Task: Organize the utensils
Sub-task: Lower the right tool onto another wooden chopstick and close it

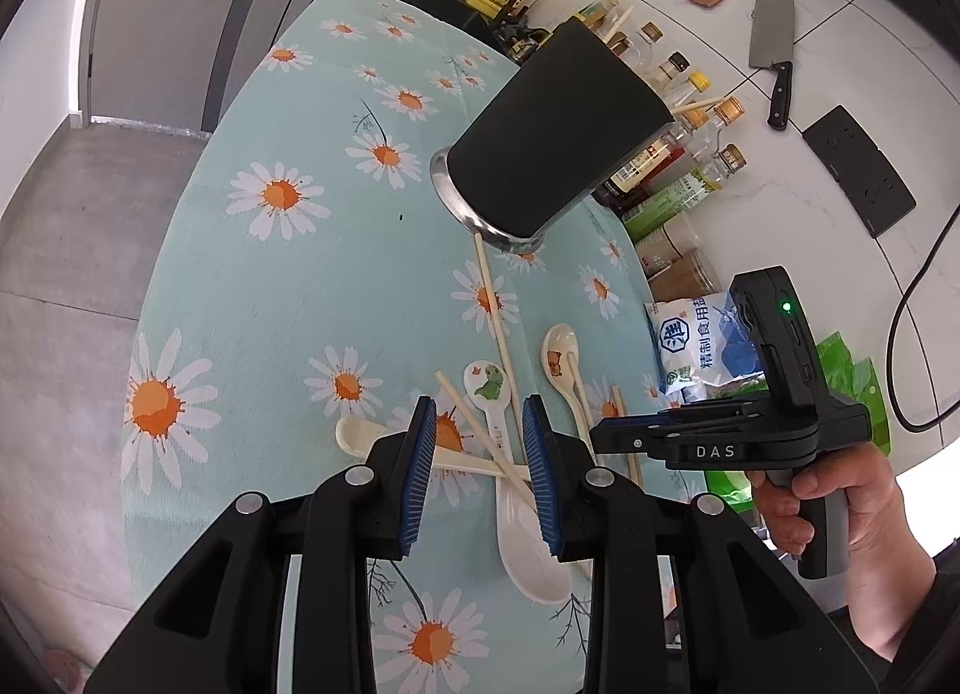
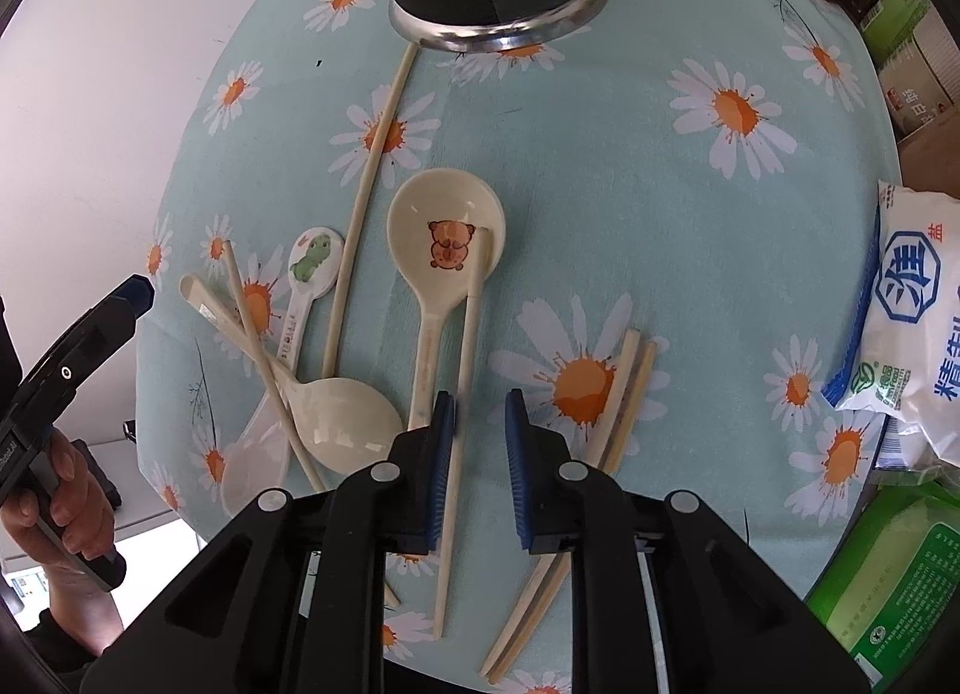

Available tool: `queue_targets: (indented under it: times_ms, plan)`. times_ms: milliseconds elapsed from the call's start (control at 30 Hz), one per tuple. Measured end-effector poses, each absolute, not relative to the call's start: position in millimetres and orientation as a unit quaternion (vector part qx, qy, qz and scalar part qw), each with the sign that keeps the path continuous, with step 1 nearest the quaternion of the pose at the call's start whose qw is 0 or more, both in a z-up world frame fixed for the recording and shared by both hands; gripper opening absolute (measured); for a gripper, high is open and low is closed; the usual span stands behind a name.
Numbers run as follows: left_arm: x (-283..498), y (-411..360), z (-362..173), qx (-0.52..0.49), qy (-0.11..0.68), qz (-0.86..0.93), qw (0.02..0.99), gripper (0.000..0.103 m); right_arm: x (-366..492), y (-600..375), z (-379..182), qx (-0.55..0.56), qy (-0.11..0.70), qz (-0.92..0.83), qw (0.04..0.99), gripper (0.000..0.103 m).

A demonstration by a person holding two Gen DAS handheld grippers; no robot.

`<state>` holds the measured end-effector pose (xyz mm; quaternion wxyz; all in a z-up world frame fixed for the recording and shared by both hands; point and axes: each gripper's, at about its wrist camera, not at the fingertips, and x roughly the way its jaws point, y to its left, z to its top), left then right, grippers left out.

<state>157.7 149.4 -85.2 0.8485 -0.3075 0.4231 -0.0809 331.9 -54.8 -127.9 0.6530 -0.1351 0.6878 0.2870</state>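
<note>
Utensils lie scattered on a daisy-print tablecloth (image 2: 690,250) in front of a tall black utensil holder (image 1: 558,129) with a steel base. A cream spoon with a bear picture (image 2: 447,238) rests bowl-up near the middle, a loose chopstick (image 2: 471,346) lying along its handle with one end in the bowl. To its left a small spoon with a green dinosaur picture (image 2: 312,268), two plain cream spoons (image 2: 345,418) and another chopstick (image 2: 264,358) cross one another, and a long chopstick (image 2: 375,153) runs up to touch the holder's base. A pair of chopsticks (image 2: 618,400) lies to the right.

The right gripper (image 2: 480,442) points steeply down over the loose chopstick, its blue pads part open with the stick just inside the left pad; no squeeze shows. The left gripper (image 1: 480,466) hovers above the crossed spoons, jaws apart and holding nothing. A bag of salt (image 2: 918,322) and bottles (image 1: 672,165) line the table's right edge.
</note>
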Motion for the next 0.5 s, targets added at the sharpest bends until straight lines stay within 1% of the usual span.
queue_targets:
  times_ms: [133,200,267,500]
  plan:
    - [157,149,-84,-0.306,0.425,-0.085,0.848,0.029,324,-39,-131,-0.153,0.682,0.277,0.659,0.015]
    - [156,151,-85,-0.312,0.423,-0.083,0.846,0.029,323,-34,-131,-0.162,0.680,0.270,0.662,0.009]
    - [156,153,-85,-0.318,0.423,-0.083,0.844,0.029,323,-32,-132,-0.155,0.684,0.268,0.661,0.006]
    - [159,152,-96,-0.335,0.443,-0.093,0.826,0.029,335,-47,-127,-0.129,0.684,0.268,0.666,0.006]
